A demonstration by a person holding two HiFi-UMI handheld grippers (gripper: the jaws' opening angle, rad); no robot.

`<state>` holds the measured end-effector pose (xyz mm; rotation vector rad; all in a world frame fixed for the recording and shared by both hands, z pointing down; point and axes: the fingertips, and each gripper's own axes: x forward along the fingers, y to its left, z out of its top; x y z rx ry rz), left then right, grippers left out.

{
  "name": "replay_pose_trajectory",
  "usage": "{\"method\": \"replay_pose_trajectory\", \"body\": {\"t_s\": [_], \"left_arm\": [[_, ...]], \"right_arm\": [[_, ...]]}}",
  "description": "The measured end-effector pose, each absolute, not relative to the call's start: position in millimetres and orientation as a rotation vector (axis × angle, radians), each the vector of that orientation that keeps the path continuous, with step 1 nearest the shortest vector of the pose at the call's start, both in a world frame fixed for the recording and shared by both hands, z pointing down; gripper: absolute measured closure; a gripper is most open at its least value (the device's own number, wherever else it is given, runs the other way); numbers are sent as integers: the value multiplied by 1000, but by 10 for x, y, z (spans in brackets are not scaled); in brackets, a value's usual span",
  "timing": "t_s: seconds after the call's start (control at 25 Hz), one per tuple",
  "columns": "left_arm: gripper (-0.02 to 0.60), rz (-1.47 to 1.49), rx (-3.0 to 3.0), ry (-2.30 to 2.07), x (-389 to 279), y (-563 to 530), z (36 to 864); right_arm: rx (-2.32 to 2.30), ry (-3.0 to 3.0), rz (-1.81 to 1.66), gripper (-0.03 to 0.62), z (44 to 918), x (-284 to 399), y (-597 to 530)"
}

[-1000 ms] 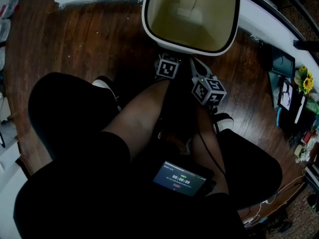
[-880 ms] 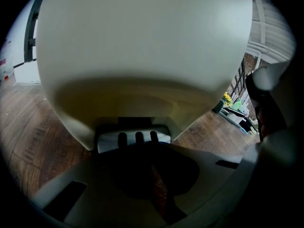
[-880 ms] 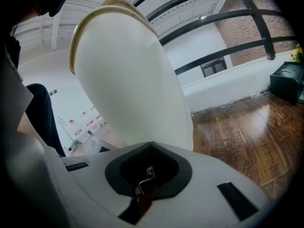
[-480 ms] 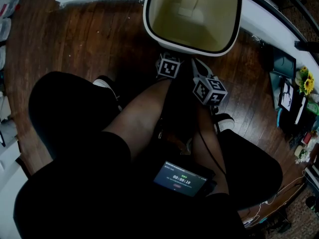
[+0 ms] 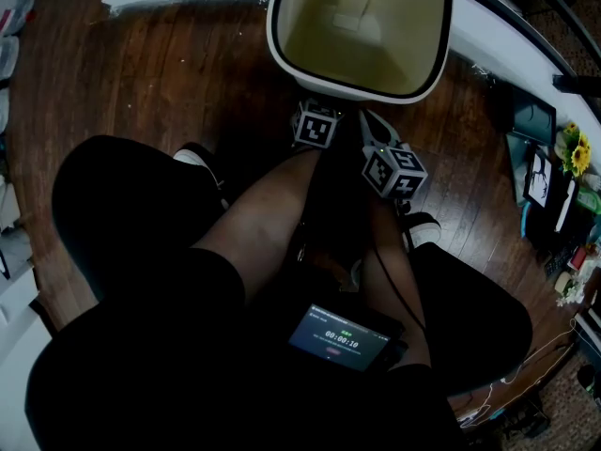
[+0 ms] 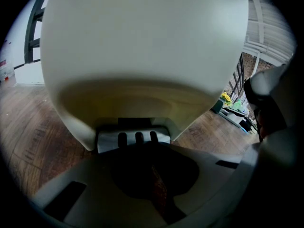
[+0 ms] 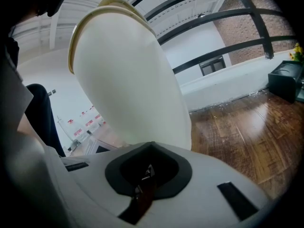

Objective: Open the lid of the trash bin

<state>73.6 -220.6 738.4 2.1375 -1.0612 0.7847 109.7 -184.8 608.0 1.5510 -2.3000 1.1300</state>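
Note:
The white trash bin (image 5: 279, 26) stands on the wooden floor at the top of the head view, its mouth showing a bare beige inside (image 5: 362, 36). Both grippers sit low against its near side. My left gripper (image 5: 317, 113) points at the bin's foot, jaws shut with nothing between them. In the left gripper view the bin wall (image 6: 142, 42) fills the frame, with a grey slotted piece (image 6: 134, 137) at its base just beyond the left gripper (image 6: 154, 184). My right gripper (image 5: 374, 125) is beside it, also shut and empty. From the right gripper (image 7: 145, 184) the bin (image 7: 128, 80) rises at left.
The person's knees and dark clothing (image 5: 141, 252) fill the lower head view, with a small lit screen (image 5: 340, 338) on the lap. A white ledge (image 5: 512, 40) curves behind the bin. Black boxes and yellow flowers (image 5: 575, 153) stand at the right. Wooden floor (image 5: 141, 73) lies left of the bin.

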Motion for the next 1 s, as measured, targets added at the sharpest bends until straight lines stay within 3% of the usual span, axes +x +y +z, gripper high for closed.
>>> {"method": "replay_pose_trajectory", "body": {"t_s": [1.0], "left_arm": [[548,696,2199,-1067,758,-2184,7267]], "right_arm": [[1536,-2313,1126,580,6087,1050,-1843]]}}
